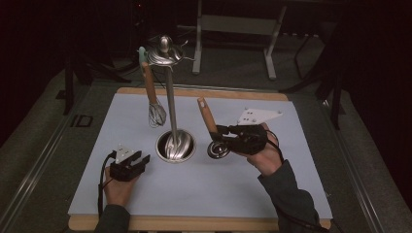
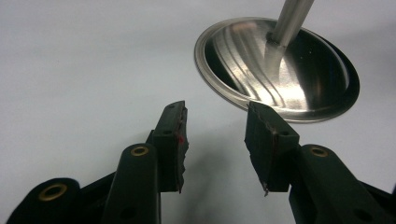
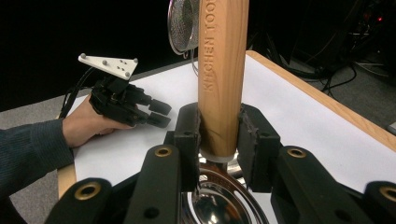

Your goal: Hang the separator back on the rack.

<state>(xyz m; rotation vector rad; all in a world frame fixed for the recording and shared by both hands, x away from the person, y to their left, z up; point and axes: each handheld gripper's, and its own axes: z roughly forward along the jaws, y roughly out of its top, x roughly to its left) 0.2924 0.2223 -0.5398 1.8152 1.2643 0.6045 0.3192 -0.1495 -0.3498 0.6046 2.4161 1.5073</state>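
The right gripper (image 1: 221, 133) sits right of centre in the high view, its jaws closed on the wooden handle (image 1: 208, 116) of a ladle (image 1: 217, 148). In the right gripper view both pads press the handle (image 3: 223, 74) from either side, low on the handle and just above its pale collar. The handle rises through the middle of that view and bears the engraved words "KITCHEN TOO…". The steel bowl (image 3: 219, 205) of the ladle lies at the bottom centre, just below the pads. In the high view the handle tilts toward the upper left and the bowl rests low, at or just above the white mat (image 1: 204, 184); contact cannot be told.

The left gripper (image 1: 130, 162) lies at lower left of the high view, held in the left hand (image 1: 116, 187). Its jaws stand apart with nothing between them. In the left gripper view the fingertips (image 2: 175, 135) point over the mat toward the round steel base (image 2: 280, 70) of the stand, which fills the upper right.

The stand (image 1: 171, 97) is at centre of the high view, its base (image 1: 176, 145) between the two grippers. A whisk (image 1: 153, 99) hangs from the top of the stand, at upper left centre. The mat covers a wooden board (image 1: 204, 93).
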